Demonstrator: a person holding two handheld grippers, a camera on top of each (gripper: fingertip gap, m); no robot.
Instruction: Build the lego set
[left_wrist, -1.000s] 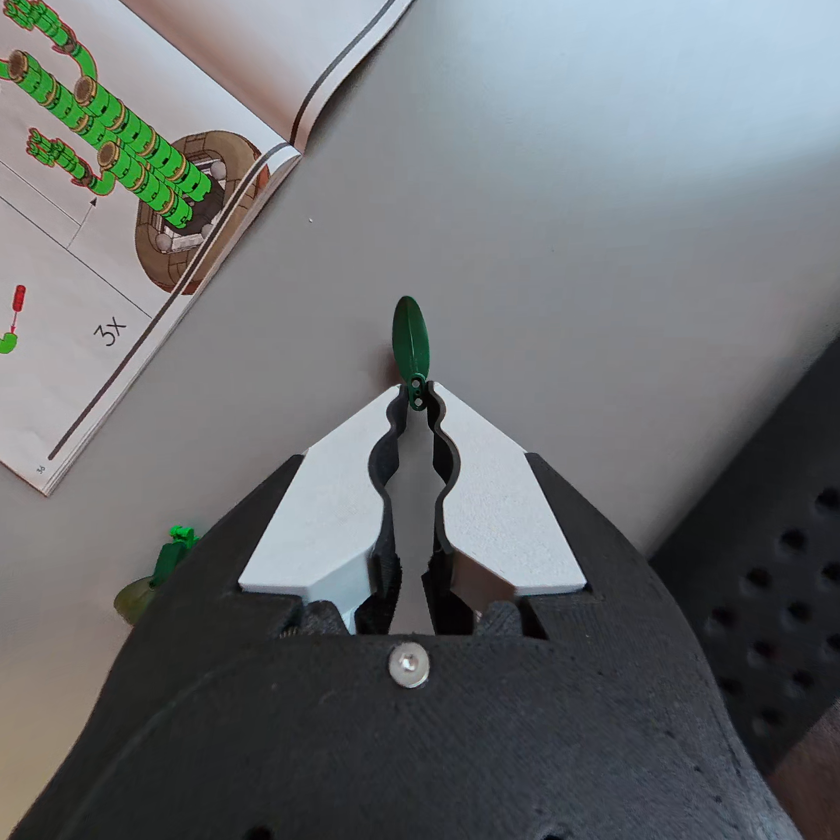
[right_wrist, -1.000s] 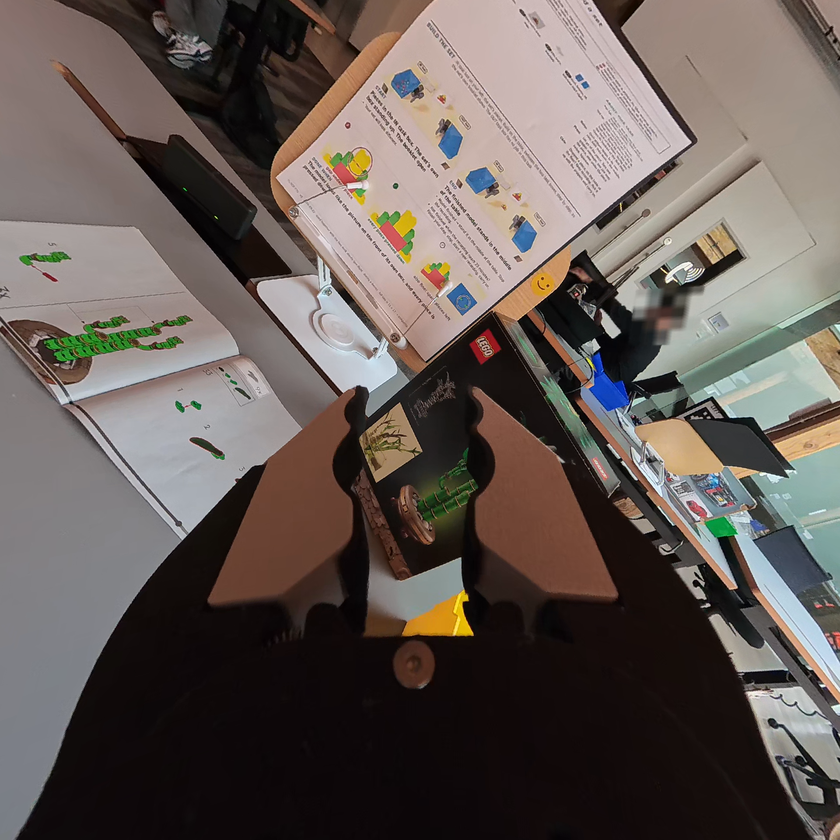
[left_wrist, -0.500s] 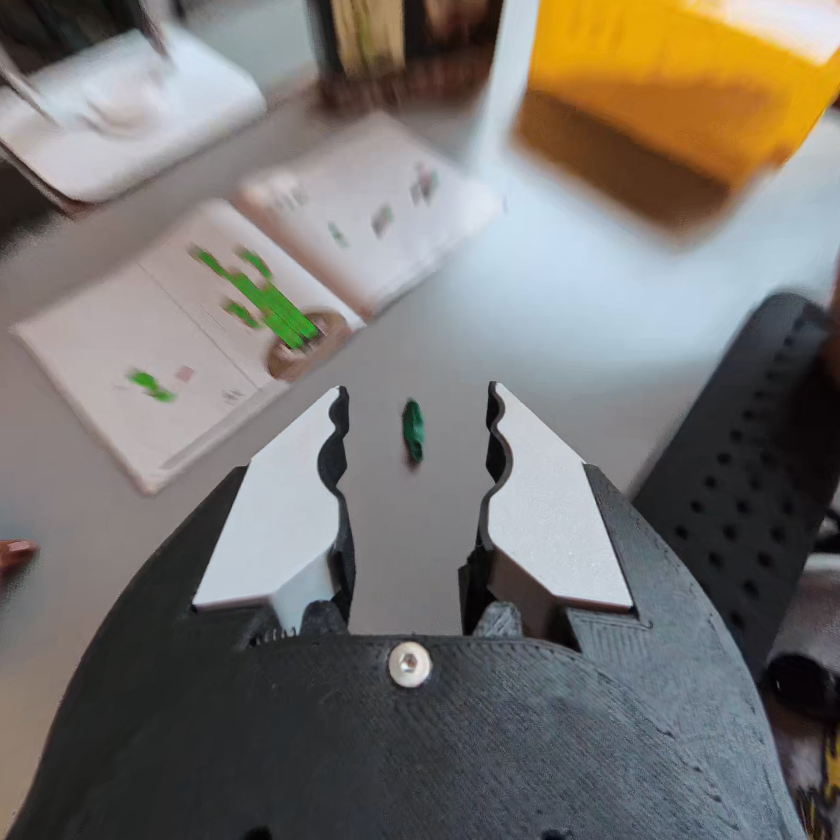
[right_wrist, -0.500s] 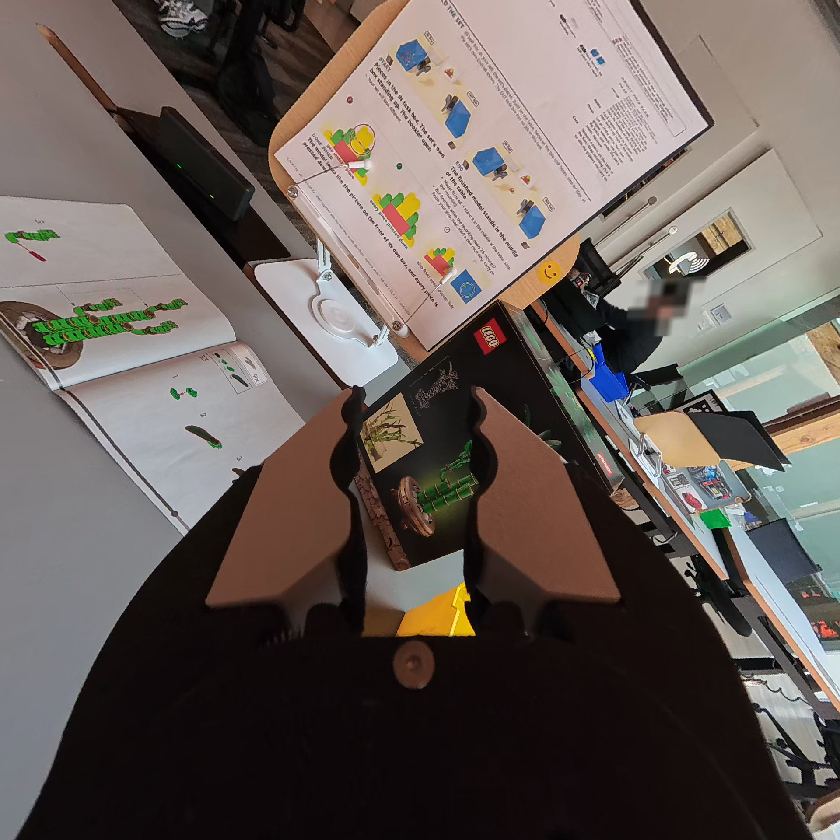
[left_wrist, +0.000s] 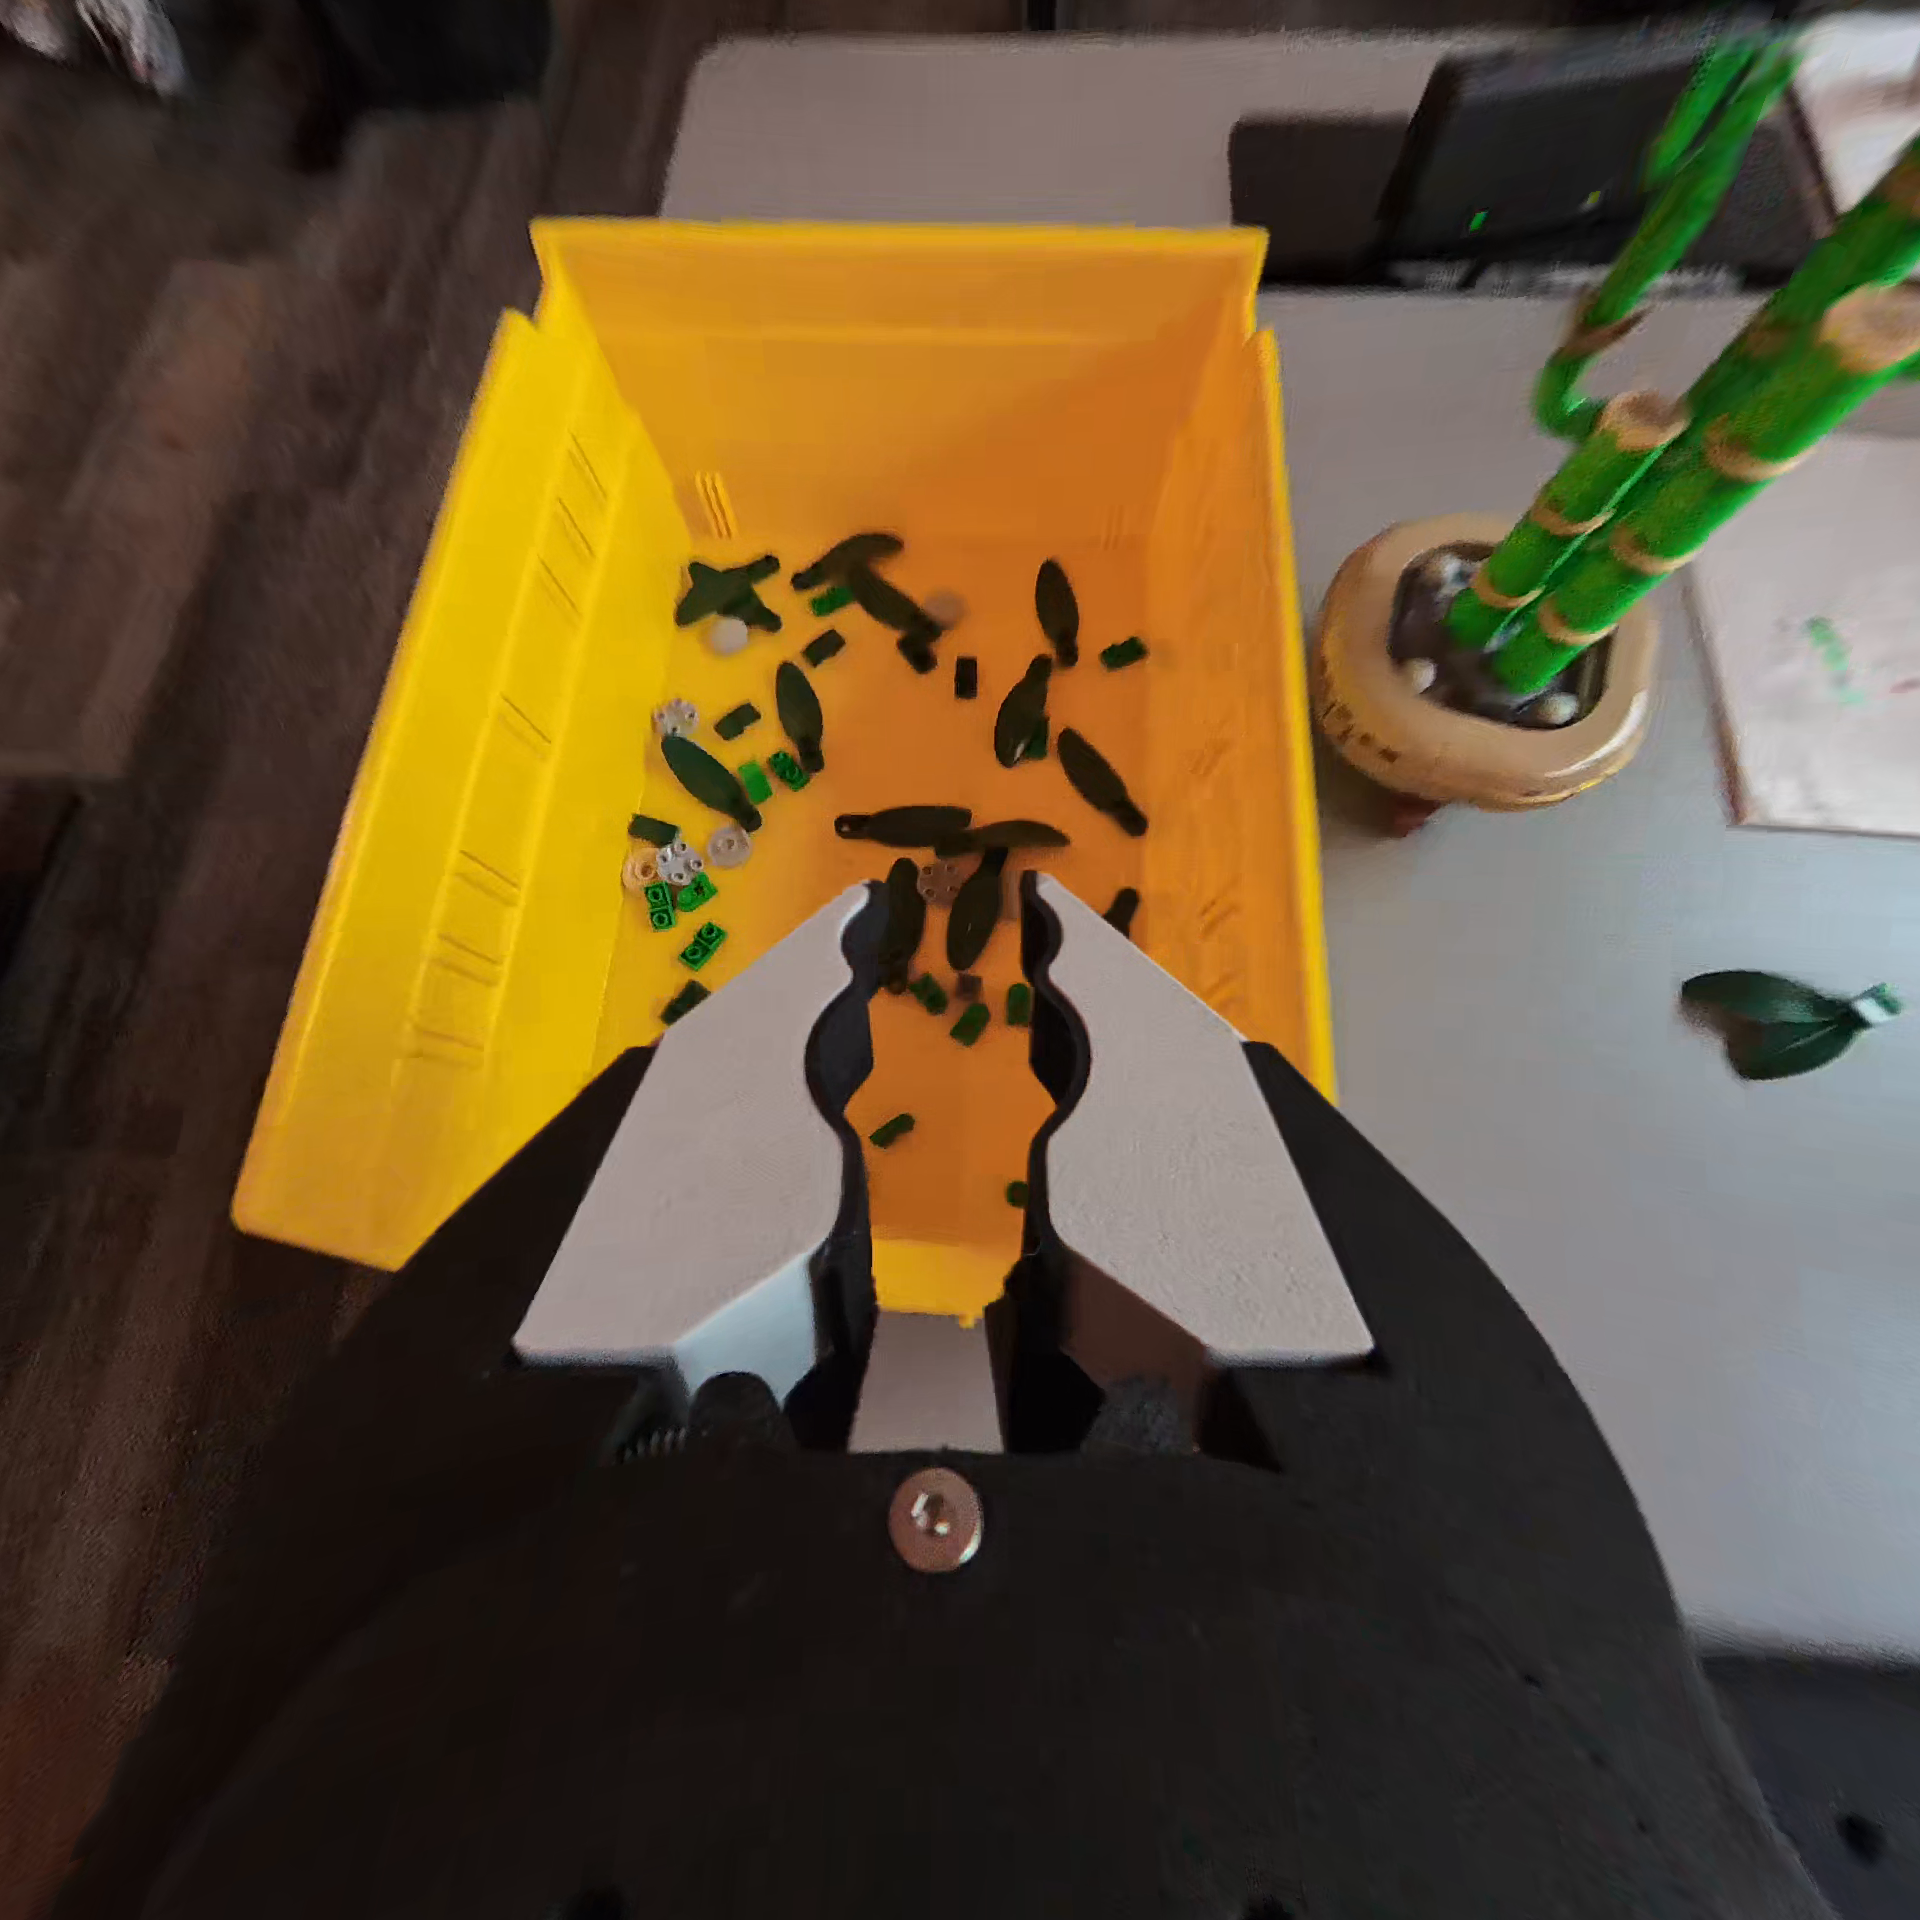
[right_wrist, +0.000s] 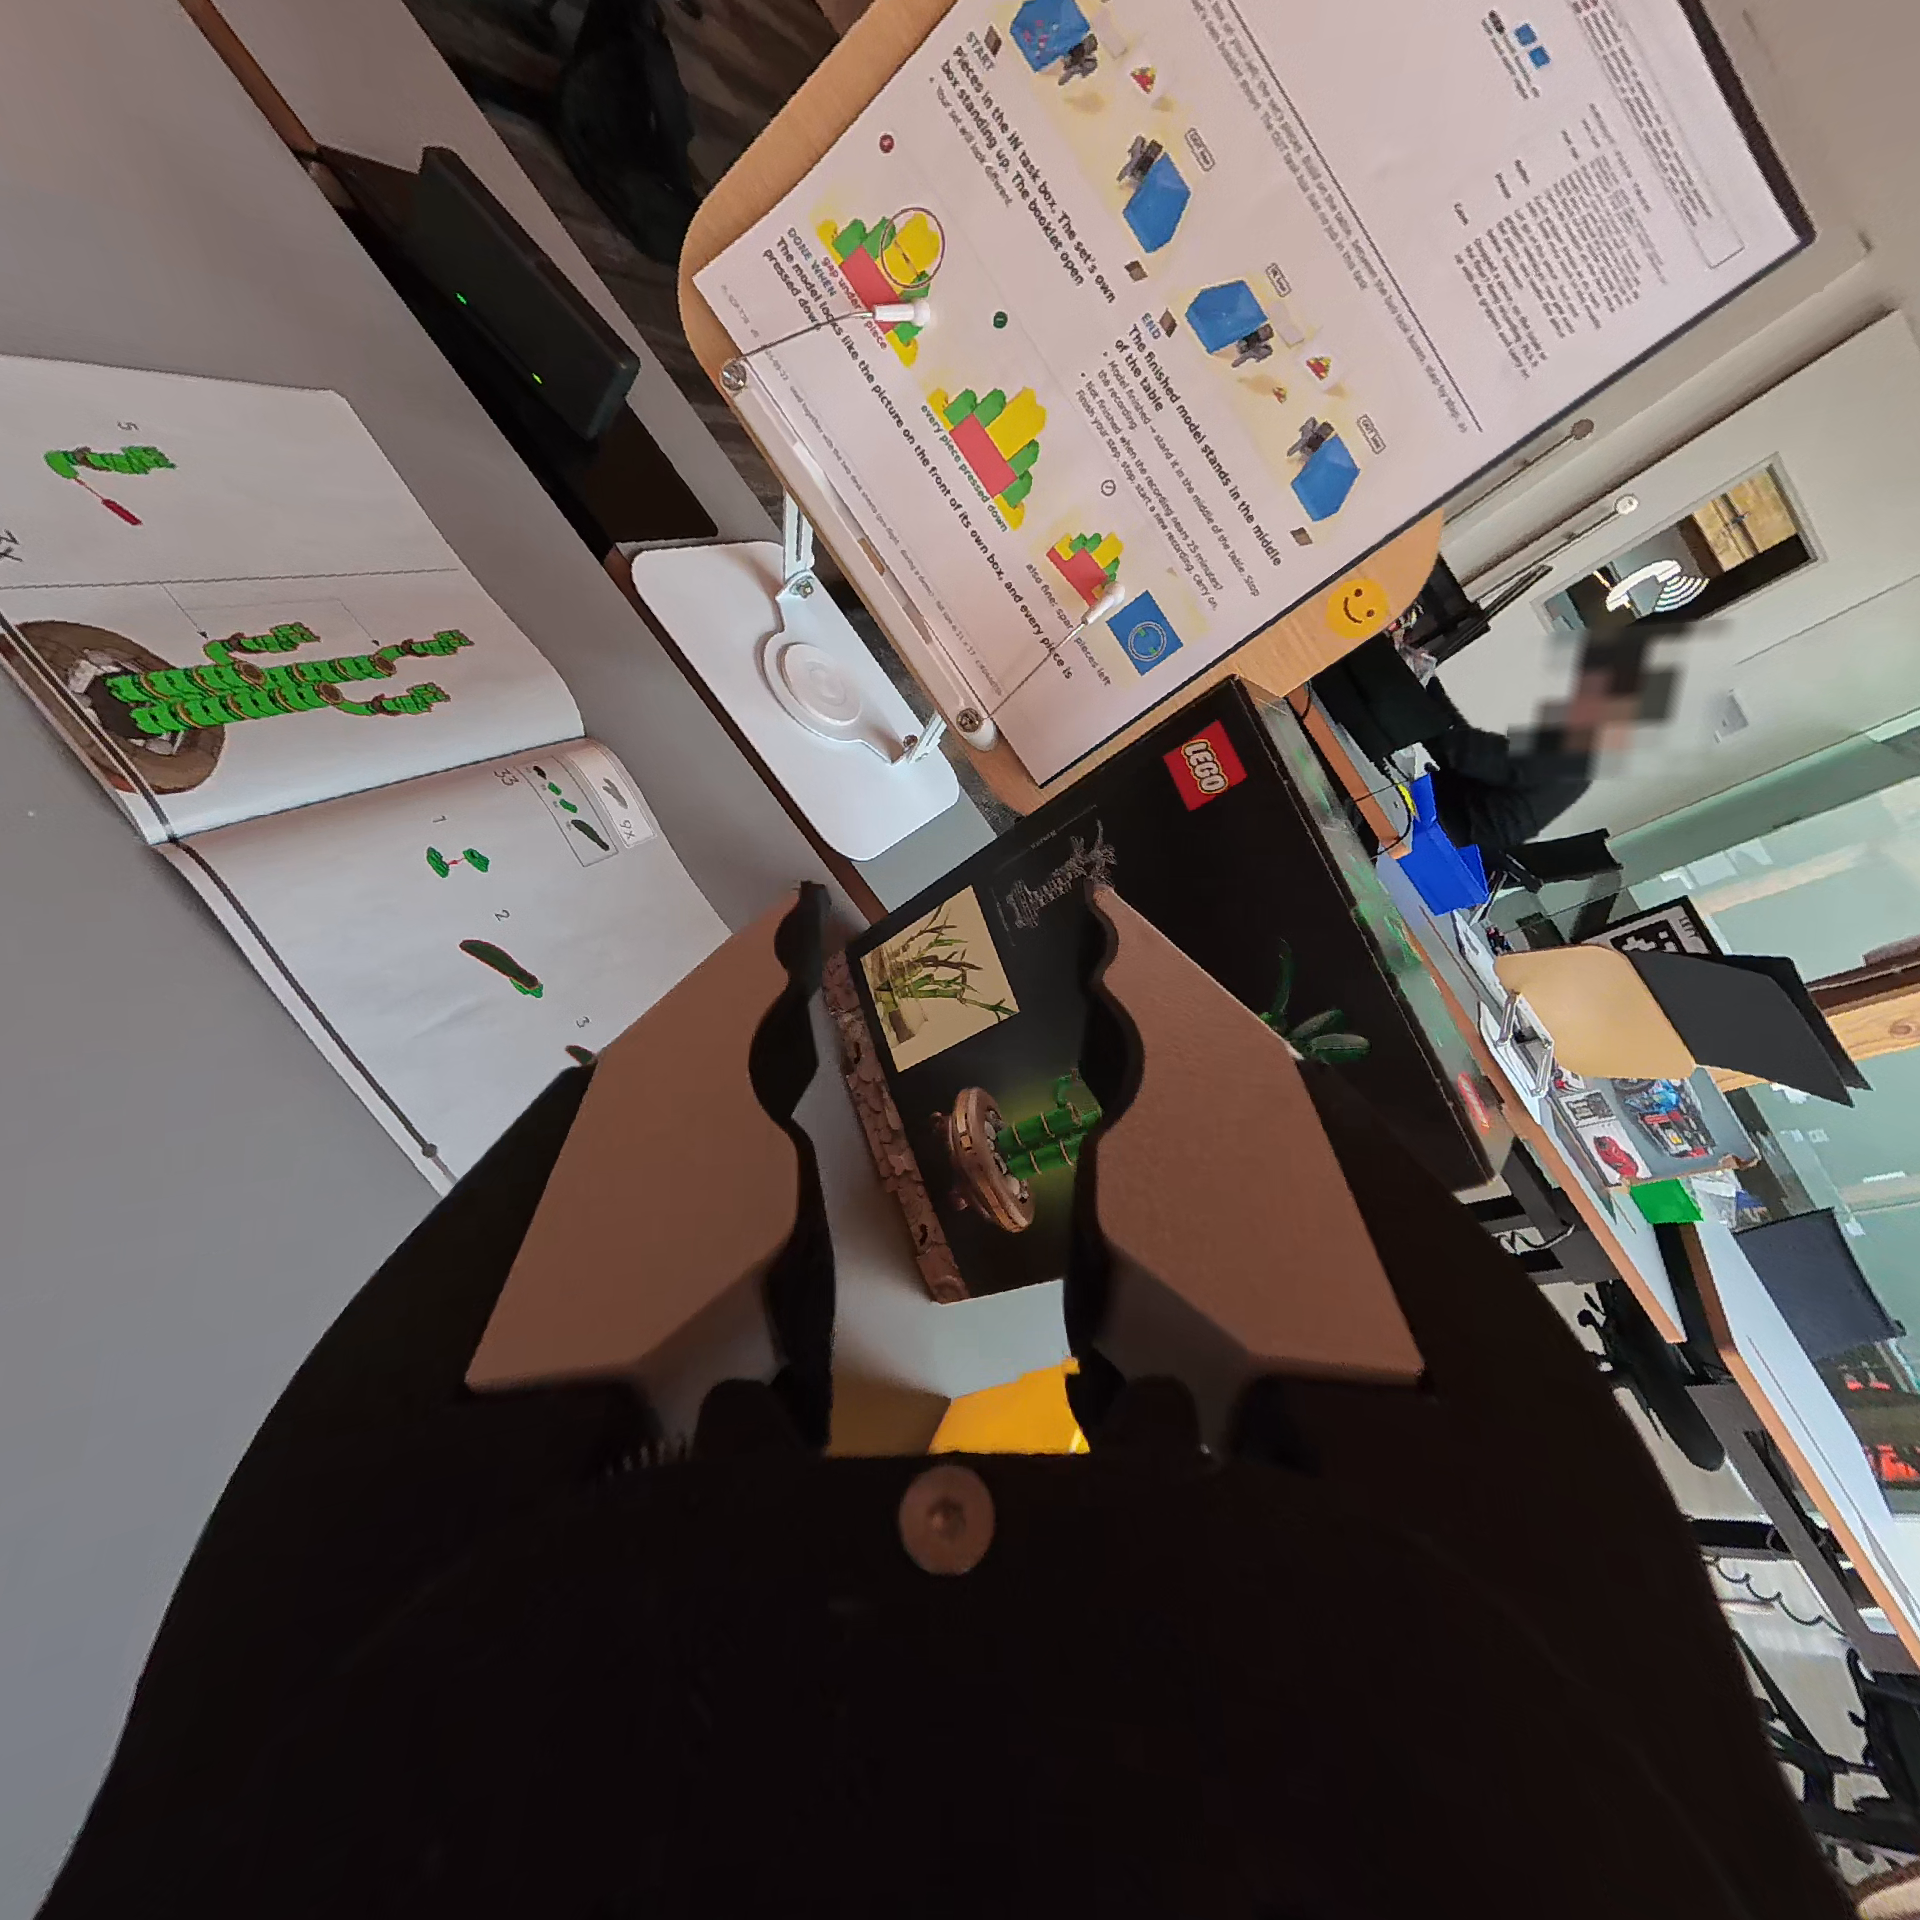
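In the left wrist view my left gripper (left_wrist: 945, 894) is open and empty, held above the near end of a yellow bin (left_wrist: 457, 790). The bin holds several dark green leaf pieces (left_wrist: 800, 712) and small green and grey bricks (left_wrist: 675, 868). To the right stands the bamboo model (left_wrist: 1621, 478) in its tan pot (left_wrist: 1382, 727). A leaf cluster (left_wrist: 1766, 1023) lies on the grey table. In the right wrist view my right gripper (right_wrist: 945, 904) is open and empty, held in the air before the set's black box (right_wrist: 1153, 935).
The open instruction booklet (right_wrist: 312, 665) lies on the grey table (right_wrist: 114, 1091) at left. A sheet on a white stand (right_wrist: 831, 707) rises behind. A corner of the yellow bin (right_wrist: 1008, 1413) shows between the right fingers. A person sits far right. Dark floor lies left of the bin. Spacing between my two grippers at the tips: around 65 centimetres. My left gripper is the nearer one to the bamboo model (left_wrist: 1621, 478): about 15 centimetres, against 45 centimetres.
My left gripper let go of the green leaf on the table, opened, and swung over to the yellow bin. My right gripper stayed open and barely shifted.
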